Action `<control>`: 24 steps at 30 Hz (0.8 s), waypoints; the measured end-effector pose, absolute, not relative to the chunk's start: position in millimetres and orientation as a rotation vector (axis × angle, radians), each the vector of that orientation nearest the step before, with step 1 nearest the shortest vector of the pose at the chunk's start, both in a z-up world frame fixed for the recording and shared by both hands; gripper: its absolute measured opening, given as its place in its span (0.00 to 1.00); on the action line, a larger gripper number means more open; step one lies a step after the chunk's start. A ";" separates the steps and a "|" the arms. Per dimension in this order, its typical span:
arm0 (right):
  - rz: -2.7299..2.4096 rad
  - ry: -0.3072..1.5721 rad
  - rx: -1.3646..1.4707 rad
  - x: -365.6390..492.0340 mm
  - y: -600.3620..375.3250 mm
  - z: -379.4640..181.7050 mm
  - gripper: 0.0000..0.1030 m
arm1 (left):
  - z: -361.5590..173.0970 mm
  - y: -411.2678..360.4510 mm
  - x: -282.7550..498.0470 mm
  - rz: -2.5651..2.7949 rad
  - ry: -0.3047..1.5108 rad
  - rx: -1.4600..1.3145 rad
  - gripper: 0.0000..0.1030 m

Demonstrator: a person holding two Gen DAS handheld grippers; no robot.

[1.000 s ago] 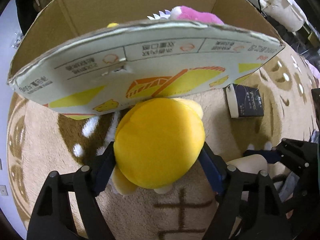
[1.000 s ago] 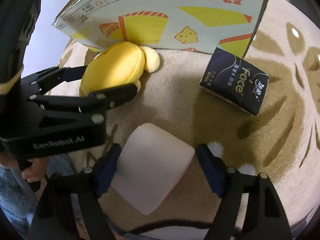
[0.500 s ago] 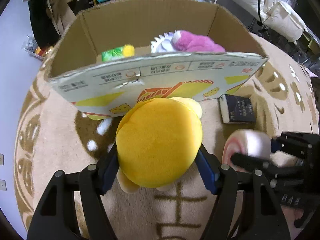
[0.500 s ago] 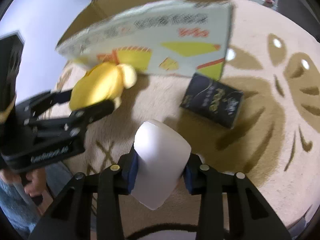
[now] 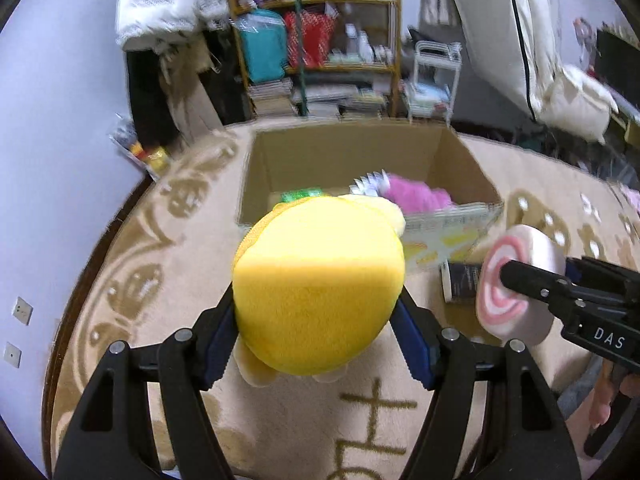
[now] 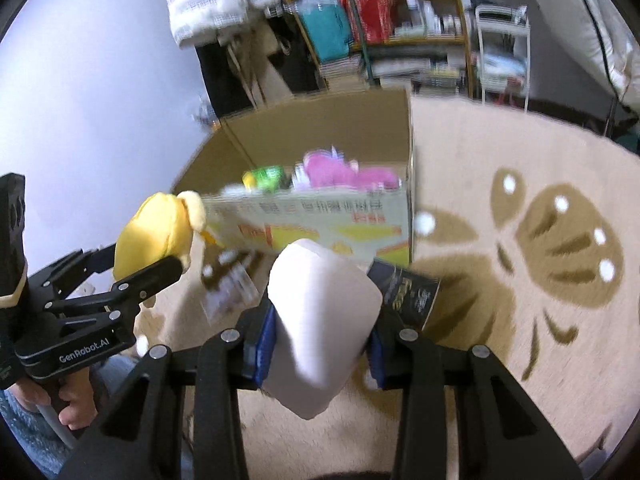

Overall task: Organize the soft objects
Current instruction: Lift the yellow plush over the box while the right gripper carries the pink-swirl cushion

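Two soft items ride aloft: a yellow plush (image 5: 318,292) clamped in the left gripper (image 5: 316,340), and a pink-and-white roll cushion (image 6: 320,320) pinched in the right gripper (image 6: 320,348). From either tool the open cardboard box (image 5: 344,152) lies at twelve o'clock, beyond its near flap (image 6: 316,224); the left load appears nearer. A dark tissue pack (image 6: 408,296) rests on the rug (image 6: 520,320) at the flap's foot.

A cluttered shelf (image 5: 316,36) stands behind the patterned rug (image 6: 520,184).
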State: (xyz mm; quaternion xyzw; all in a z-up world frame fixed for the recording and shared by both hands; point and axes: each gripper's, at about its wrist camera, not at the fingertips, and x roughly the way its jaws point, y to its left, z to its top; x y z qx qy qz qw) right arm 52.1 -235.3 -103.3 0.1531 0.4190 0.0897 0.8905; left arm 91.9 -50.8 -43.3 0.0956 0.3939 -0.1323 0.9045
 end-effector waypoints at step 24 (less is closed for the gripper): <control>0.139 0.481 0.219 50.8 -234.1 -21.0 0.39 | 32.8 -25.3 66.2 -0.223 0.434 0.109 0.69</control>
